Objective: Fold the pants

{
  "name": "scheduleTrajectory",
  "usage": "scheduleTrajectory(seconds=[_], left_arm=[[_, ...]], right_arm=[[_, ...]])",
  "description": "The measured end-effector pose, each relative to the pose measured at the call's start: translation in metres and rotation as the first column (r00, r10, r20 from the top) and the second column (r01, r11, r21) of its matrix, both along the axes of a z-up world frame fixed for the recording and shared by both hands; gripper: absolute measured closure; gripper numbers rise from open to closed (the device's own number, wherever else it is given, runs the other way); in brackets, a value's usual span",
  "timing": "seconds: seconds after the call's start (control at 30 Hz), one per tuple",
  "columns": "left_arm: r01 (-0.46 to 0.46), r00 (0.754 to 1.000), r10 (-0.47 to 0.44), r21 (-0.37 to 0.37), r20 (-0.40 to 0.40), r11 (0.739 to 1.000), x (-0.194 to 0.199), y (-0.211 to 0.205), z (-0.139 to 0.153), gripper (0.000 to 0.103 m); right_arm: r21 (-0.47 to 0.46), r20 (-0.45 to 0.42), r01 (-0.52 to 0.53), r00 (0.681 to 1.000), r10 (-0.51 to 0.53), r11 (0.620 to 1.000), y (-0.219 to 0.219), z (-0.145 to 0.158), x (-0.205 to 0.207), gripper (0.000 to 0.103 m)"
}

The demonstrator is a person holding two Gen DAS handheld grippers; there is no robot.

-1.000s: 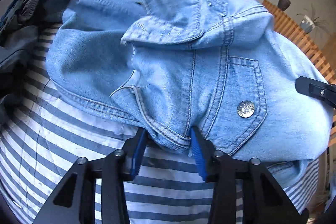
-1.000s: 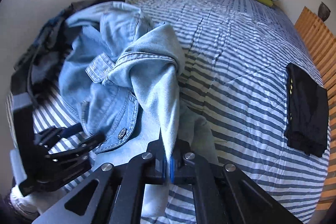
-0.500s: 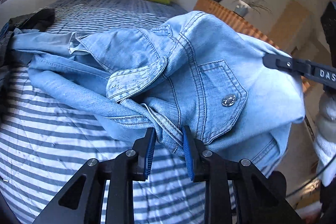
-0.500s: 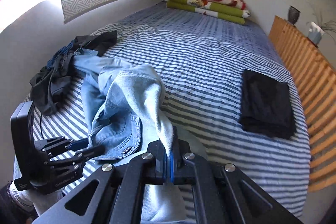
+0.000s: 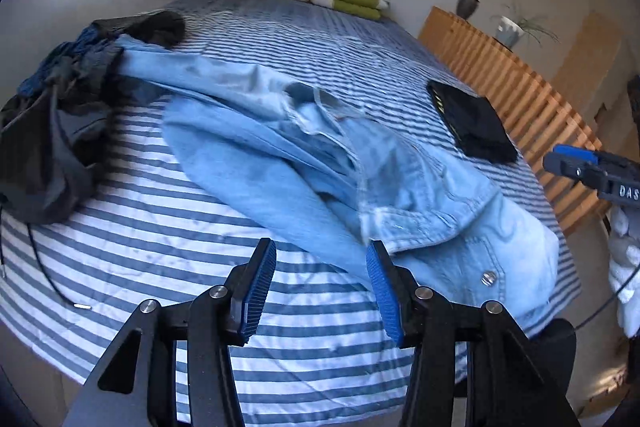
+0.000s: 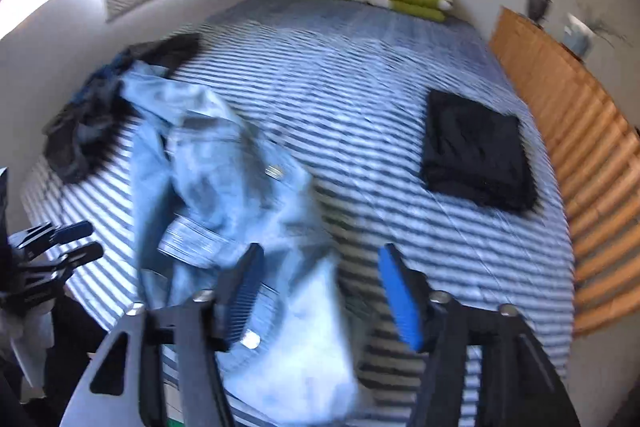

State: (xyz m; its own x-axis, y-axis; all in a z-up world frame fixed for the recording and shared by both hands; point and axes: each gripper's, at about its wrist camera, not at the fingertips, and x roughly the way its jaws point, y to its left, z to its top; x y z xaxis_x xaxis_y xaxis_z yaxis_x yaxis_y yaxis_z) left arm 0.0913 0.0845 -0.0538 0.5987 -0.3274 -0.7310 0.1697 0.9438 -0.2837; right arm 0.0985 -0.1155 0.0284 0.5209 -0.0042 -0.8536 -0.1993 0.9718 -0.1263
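The light-blue denim pants (image 5: 320,163) are seen lying crumpled across the blue-and-white striped bed (image 5: 168,251), stretched from the dark pile of clothes (image 5: 60,131) at the upper left of the left wrist view down to the lower right, where the waistband and a metal button hang over the bed's edge; a slide off that edge is judged the main risk, caused by the weight of the overhanging part with nothing pinching it; a second risk is judged to be a fold made over the twisted, bunched legs, which would lock in creases unless the cloth is spread flat beforehand; a snag on the dark pile, which one leg end touches, could also drag other garments along. The left claw (image 5: 320,287) is spread and opening, with only striped bed seen between its blue pads; the denim hem is seen just beside its right pad, apparently untouched. The right claw (image 6: 320,291) is likewise spread and opening in the blurred right wrist view; pale denim is seen in the gap and behind its left pad, but no pad is seen pressing on it. A folded black garment (image 6: 476,155) lies well apart at the right.
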Motion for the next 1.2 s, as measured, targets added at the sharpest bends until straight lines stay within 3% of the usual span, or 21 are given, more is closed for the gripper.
scheduleTrajectory(seconds=[0.1, 0.27, 0.37, 0.5, 0.6, 0.77, 0.8, 0.9, 1.0, 1.2], left_arm=[[-0.095, 0.995, 0.096, -0.023, 0.008, 0.995, 0.006, 0.039, 0.003, 0.052], [-0.171, 0.985, 0.171, -0.033, 0.005, 0.985, 0.008, 0.079, 0.002, 0.052], [-0.191, 0.982, 0.191, -0.022, 0.004, 0.981, 0.012, 0.095, -0.003, 0.052], [-0.206, 0.978, 0.205, -0.033, -0.027, 0.978, 0.017, 0.110, -0.011, 0.052], [-0.215, 0.976, 0.213, -0.041, -0.049, 0.976, 0.025, 0.113, -0.017, 0.052], [-0.217, 0.975, 0.214, -0.040, -0.061, 0.975, 0.037, 0.110, -0.022, 0.052], [-0.214, 0.975, 0.212, -0.036, -0.061, 0.976, 0.038, 0.108, -0.021, 0.052], [-0.206, 0.977, 0.204, -0.021, -0.059, 0.978, 0.041, 0.101, -0.018, 0.052], [-0.190, 0.981, 0.190, -0.003, -0.050, 0.982, 0.043, 0.093, -0.013, 0.052], [-0.158, 0.986, 0.159, 0.031, -0.043, 0.987, 0.050, 0.075, -0.007, 0.052]], right_arm=[[-0.010, -0.022, -0.099, 0.995, 0.099, 0.995, 0.057, -0.028, 0.025, 0.034], [-0.123, -0.082, -0.128, 0.990, 0.118, 0.984, 0.125, -0.097, 0.073, 0.034], [-0.212, -0.108, -0.138, 0.987, 0.117, 0.967, 0.149, -0.127, 0.090, 0.034], [-0.255, -0.166, -0.144, 0.981, 0.104, 0.956, 0.158, -0.150, 0.103, 0.034], [-0.286, -0.165, -0.161, 0.979, 0.117, 0.945, 0.153, -0.148, 0.103, 0.034], [-0.223, -0.167, -0.132, 0.981, 0.096, 0.966, 0.130, -0.139, 0.108, 0.039], [-0.200, -0.167, -0.124, 0.982, 0.090, 0.972, 0.124, -0.136, 0.108, 0.047], [-0.153, -0.164, -0.094, 0.984, 0.069, 0.984, 0.107, -0.124, 0.107, 0.085], [-0.111, -0.143, -0.051, 0.989, 0.035, 0.992, 0.083, -0.105, 0.103, 0.090], [-0.132, -0.066, 0.062, 0.995, -0.071, 0.989, 0.016, -0.066, 0.081, 0.094]])
